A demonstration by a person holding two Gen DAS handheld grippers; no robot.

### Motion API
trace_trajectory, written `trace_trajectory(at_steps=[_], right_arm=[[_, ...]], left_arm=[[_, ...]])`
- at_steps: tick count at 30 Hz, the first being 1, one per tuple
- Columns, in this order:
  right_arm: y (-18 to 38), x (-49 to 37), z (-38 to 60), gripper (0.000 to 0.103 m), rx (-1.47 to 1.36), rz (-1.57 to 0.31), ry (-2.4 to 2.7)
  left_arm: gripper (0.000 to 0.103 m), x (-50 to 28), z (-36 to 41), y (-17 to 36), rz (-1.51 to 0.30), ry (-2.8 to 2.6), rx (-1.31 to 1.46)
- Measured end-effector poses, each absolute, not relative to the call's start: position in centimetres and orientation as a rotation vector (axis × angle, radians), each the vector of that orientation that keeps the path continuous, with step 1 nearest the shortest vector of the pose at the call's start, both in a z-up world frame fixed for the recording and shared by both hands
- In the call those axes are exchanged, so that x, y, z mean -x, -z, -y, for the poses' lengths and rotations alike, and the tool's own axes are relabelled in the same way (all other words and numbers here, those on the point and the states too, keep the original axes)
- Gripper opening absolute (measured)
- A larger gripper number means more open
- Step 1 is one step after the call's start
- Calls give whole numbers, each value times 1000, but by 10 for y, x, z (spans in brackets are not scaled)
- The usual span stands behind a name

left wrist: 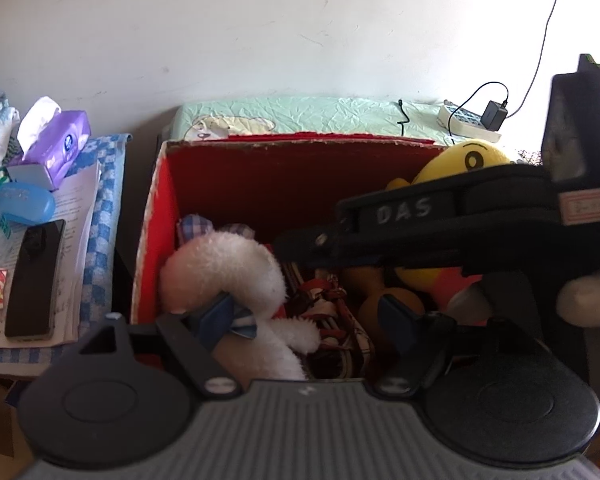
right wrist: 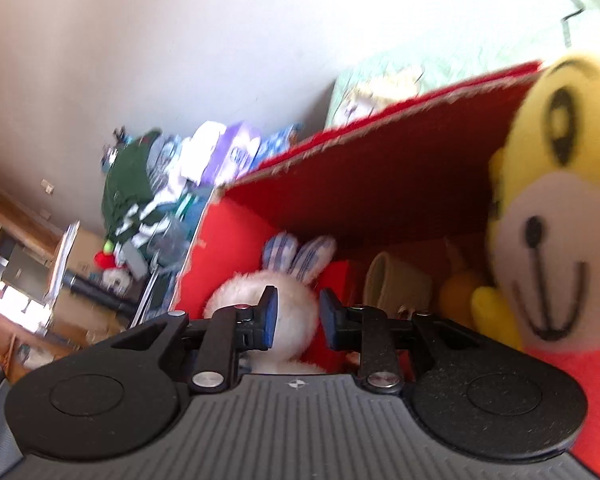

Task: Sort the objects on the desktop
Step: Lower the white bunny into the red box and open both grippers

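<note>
A red cardboard box (left wrist: 260, 176) holds plush toys. A white plush rabbit (left wrist: 224, 268) with checked ears lies at its left side, and a yellow plush animal (left wrist: 472, 160) with a red outfit leans at its right. My left gripper (left wrist: 308, 320) hangs open and wide over the box, its left pad against the rabbit. The black body of the right gripper (left wrist: 420, 216) crosses above the yellow plush. In the right wrist view my right gripper (right wrist: 299, 320) is open by a narrow gap with nothing in it. Beyond it lies the rabbit (right wrist: 284, 292), and the yellow plush (right wrist: 556, 216) fills the right.
Left of the box, a checked blue cloth (left wrist: 104, 216) carries papers, a black phone (left wrist: 34, 280), a blue case (left wrist: 24, 204) and a purple tissue pack (left wrist: 56, 148). Behind the box are a green sheet (left wrist: 300, 116) and a power strip (left wrist: 468, 124). Inside sit an orange toy (left wrist: 384, 296) and a beige cup (right wrist: 396, 284).
</note>
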State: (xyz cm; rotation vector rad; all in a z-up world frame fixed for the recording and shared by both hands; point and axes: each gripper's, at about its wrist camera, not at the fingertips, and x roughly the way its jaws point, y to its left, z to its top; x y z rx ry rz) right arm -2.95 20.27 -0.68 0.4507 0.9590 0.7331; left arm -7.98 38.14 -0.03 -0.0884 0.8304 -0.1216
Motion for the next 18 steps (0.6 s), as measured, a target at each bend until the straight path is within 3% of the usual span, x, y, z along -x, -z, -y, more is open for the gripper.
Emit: trace_trajectory(at_steps=[18], right_arm=[[-12,55,-167,32,-346,-798,-602]], left_arm=[[80,79,-364,-5,-863,18,23]])
